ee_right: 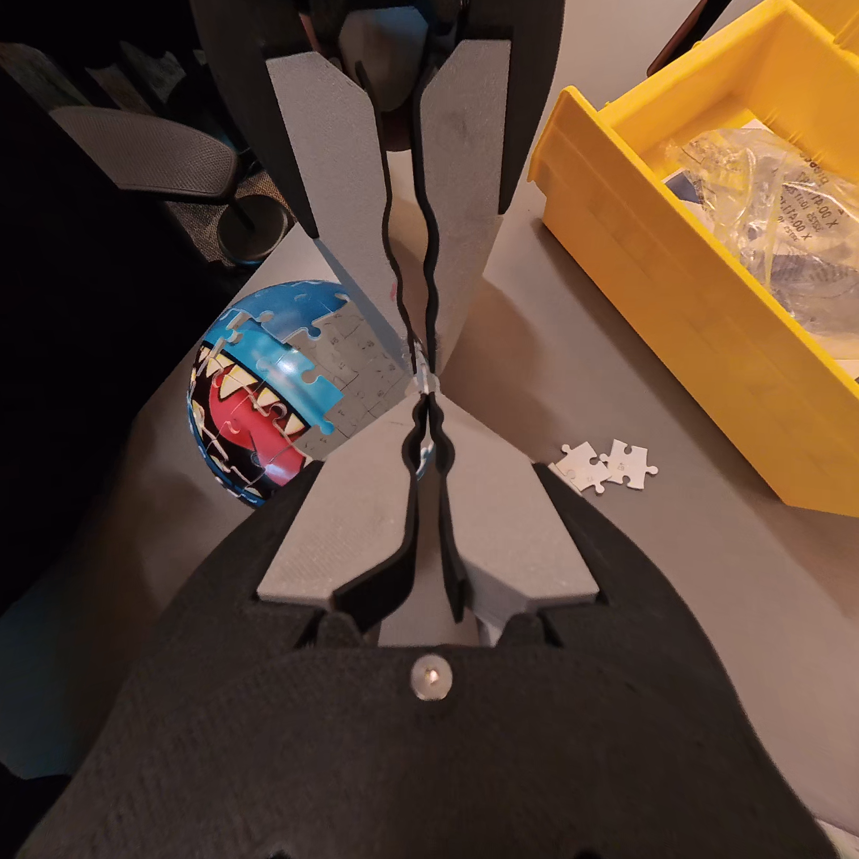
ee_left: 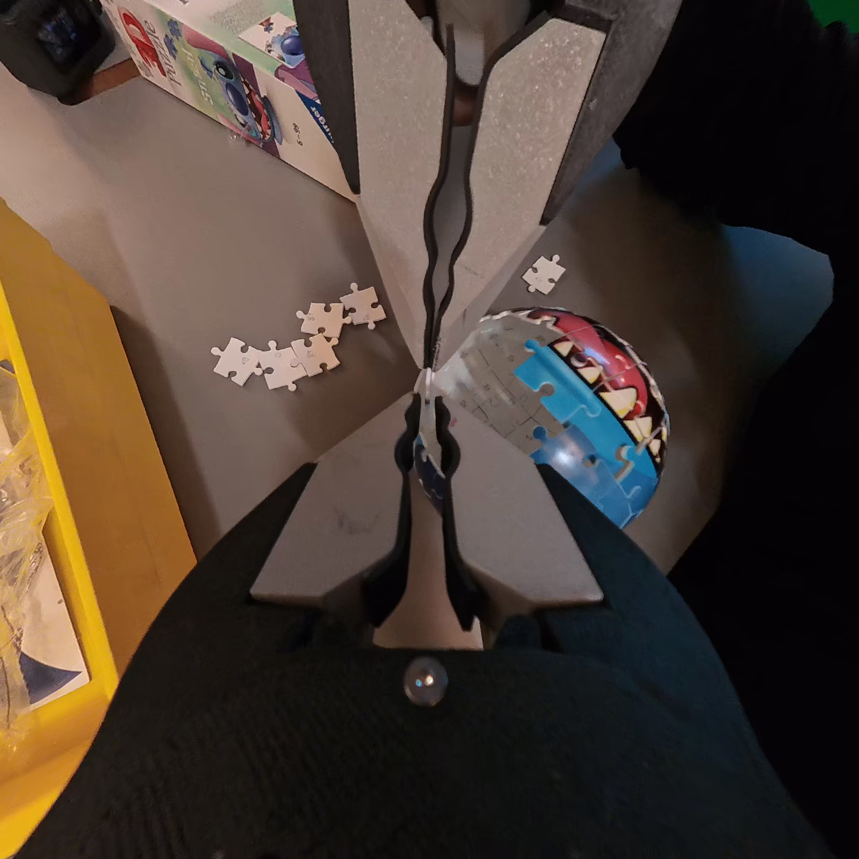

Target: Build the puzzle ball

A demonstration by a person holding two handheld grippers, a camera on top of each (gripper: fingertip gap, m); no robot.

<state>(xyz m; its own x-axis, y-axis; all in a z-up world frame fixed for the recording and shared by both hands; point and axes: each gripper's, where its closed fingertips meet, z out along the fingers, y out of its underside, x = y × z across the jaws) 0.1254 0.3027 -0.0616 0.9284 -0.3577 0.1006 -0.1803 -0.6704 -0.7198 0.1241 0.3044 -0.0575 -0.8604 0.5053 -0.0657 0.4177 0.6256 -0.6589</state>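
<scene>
The partly built puzzle ball (ee_left: 581,409) has a blue skin, a red mouth with white teeth, and an open side that shows its grey numbered inside. In the right wrist view the ball (ee_right: 260,395) sits to the left. My left gripper (ee_left: 425,409) is shut on a thin white piece (ee_left: 425,388), seen edge-on at the ball's open rim. My right gripper (ee_right: 427,402) comes from the opposite side, shut, and its tips meet that same rim piece (ee_right: 425,382). The two grippers' tips almost touch.
Several loose white pieces (ee_left: 297,344) lie face down left of the ball, one more (ee_left: 544,274) lies beyond it, and two (ee_right: 604,465) lie near a yellow bin (ee_right: 650,288) of plastic bags. The puzzle box (ee_left: 232,79) lies at the back. A chair (ee_right: 153,153) stands past the grey table's edge. The tips of both grippers are at nearly the same place.
</scene>
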